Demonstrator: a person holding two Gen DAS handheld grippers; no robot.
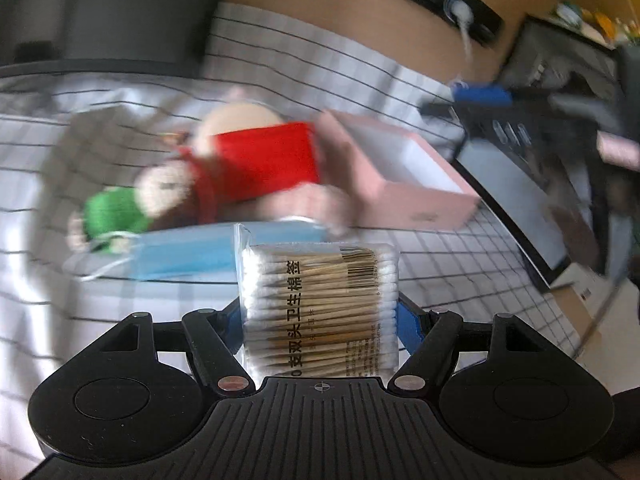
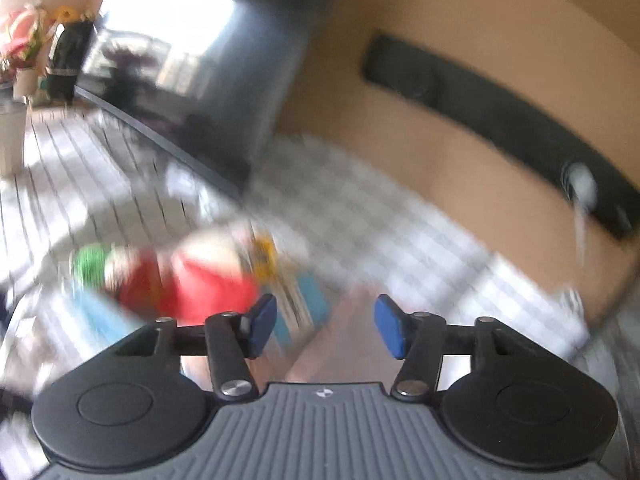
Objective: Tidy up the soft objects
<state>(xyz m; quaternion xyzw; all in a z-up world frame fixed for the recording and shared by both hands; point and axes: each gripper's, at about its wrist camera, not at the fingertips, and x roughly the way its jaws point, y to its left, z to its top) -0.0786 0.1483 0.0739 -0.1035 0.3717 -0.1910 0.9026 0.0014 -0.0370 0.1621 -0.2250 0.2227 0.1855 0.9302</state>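
The stuffed toy [image 1: 224,168] wears a red top and a green hat, the face mask [image 1: 188,252] is light blue, the box [image 1: 408,184] is pink, and the cloth [image 1: 460,256] is white with dark grid lines.

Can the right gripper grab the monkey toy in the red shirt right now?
Probably yes. The right gripper is open with nothing between its fingers, and the monkey toy lies uncovered on the checked cloth just ahead, to its left.

Both wrist views close, angled down, sharing plush monkey [image 1: 224,168]
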